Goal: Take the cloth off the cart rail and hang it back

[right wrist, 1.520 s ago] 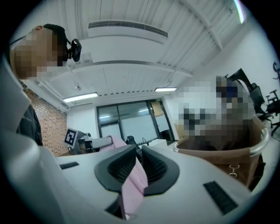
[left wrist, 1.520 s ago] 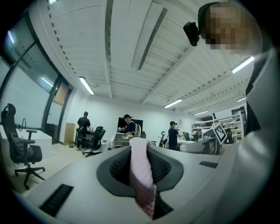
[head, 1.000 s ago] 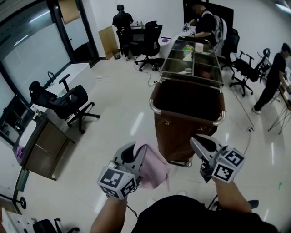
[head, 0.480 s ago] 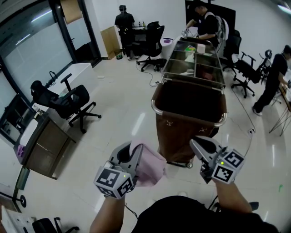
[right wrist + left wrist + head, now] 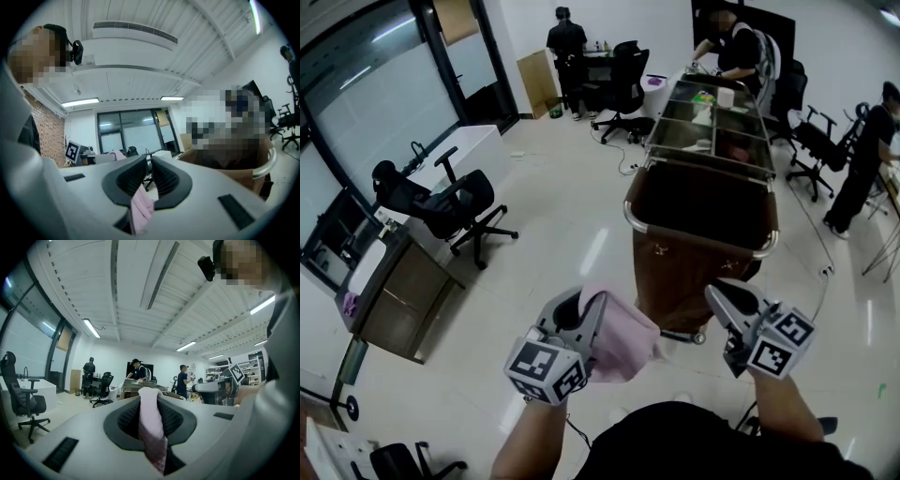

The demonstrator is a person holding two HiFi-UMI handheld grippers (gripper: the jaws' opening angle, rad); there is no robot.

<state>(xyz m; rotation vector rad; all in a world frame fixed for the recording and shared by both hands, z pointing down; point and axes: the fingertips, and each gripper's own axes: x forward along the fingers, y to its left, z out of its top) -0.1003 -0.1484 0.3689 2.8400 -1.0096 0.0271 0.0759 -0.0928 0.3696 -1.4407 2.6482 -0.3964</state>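
The left gripper [image 5: 581, 305] points level in front of the person, its jaws pressed nearly together on the pink cloth [image 5: 623, 342]. In the left gripper view [image 5: 150, 392] the cloth [image 5: 151, 427] runs as a narrow band between the pads from tips to root, while the rest hangs bunched on the inner side. So the cloth is off the cart rail [image 5: 698, 244] and in the air, short of the brown cart [image 5: 703, 281], and the rehanging has yet to be done. To do it well, I would carry the cloth forward at this level until it is above the near rail, then lower it so the hanging part falls inside the rail and the gripped edge stays outside. The pinch should ease only once the fabric lies across the chrome and its weight looks balanced, or it may slide off. The right gripper [image 5: 717, 292] is beside it and apart from the cloth. Its jaws [image 5: 149, 161] stand a sliver apart at the tips, with a strip of pink fabric [image 5: 140, 206] caught low between them. Whether that strip belongs to the same cloth I cannot tell. It could spread the bunched edge flat along the rail.
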